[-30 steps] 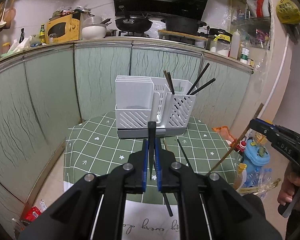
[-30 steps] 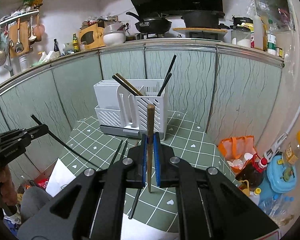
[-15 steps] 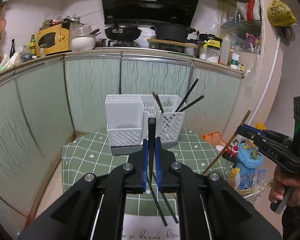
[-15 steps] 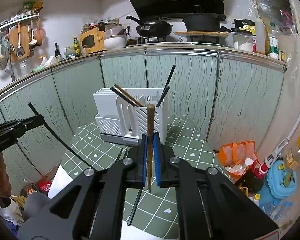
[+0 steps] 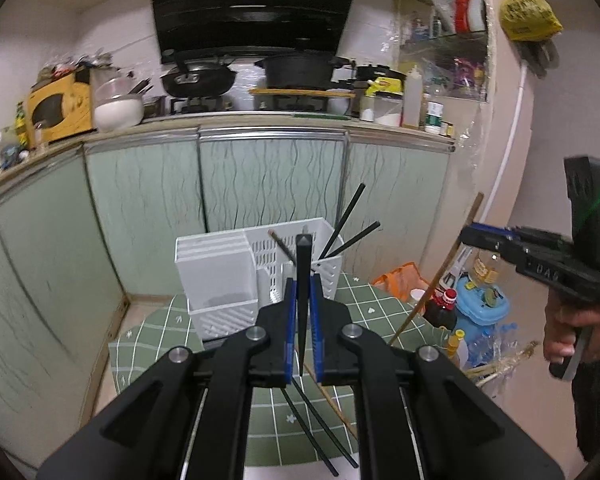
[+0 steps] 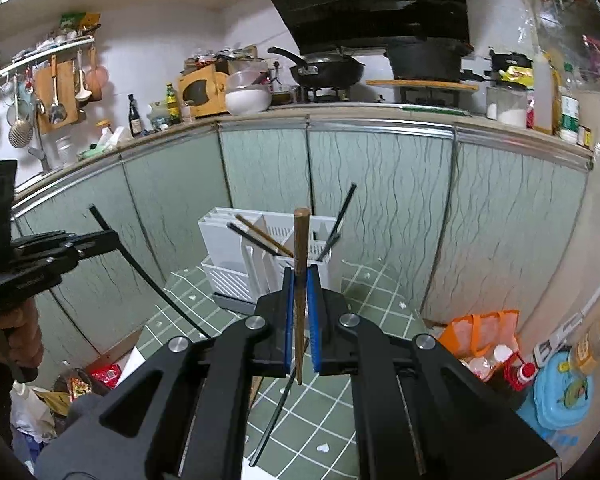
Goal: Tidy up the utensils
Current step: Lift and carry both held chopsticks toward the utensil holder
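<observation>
Over the far edge of the green-checked table (image 5: 156,332), my left gripper (image 5: 301,320) clamps a black chopstick (image 5: 302,264) and my right gripper (image 6: 300,312) a wooden chopstick (image 6: 300,248), both short of the white utensil holder (image 5: 220,264). Light, stiff and likely slick, they seem best pinched mid-shaft.

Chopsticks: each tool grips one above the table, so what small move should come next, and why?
Probably carry the black chopstick in the left tool forward over the white holder and lower it into the slotted compartment. Other chopsticks already stand there, and both tools are shut on theirs; the right tool holds a brown chopstick.
</observation>
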The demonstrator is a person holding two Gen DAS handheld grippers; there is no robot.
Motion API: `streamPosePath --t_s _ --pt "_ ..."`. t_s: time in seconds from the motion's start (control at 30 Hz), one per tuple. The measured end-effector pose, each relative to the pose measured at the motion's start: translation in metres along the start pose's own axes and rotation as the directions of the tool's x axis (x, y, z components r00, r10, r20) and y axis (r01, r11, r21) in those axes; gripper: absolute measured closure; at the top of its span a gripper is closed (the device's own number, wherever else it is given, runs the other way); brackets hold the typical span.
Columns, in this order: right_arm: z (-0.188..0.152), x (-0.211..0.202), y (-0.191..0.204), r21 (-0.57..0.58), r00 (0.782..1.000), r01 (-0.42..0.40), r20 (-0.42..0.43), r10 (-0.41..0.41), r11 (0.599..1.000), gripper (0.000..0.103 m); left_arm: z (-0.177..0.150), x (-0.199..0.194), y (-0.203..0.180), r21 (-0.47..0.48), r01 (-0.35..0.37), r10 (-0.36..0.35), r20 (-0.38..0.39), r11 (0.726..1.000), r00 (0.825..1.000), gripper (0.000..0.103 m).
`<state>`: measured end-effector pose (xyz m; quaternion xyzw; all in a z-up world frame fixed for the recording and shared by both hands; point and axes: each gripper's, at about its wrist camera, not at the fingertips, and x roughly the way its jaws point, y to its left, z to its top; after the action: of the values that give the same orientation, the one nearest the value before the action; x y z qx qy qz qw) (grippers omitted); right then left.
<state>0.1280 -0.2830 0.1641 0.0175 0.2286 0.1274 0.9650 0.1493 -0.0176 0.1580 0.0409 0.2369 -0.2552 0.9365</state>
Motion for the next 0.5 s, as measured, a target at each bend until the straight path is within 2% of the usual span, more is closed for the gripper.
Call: streamPosePath --t_s 0.2,0.5 --pt "0.027 0.006 -0.004 -0.019 0.999 -0.048 0.006 0.048 0.999 0.097 0.023 0.009 0.006 0.002 0.049 -0.049 -0.002 0.999 0.999 0.095" --pt "0.077 0.018 -0.011 -0.029 0.994 -0.091 0.059 0.093 0.995 0.097 0.063 0.032 -0.002 0.075 0.1 -0.1 -0.002 0.992 0.995 0.095"
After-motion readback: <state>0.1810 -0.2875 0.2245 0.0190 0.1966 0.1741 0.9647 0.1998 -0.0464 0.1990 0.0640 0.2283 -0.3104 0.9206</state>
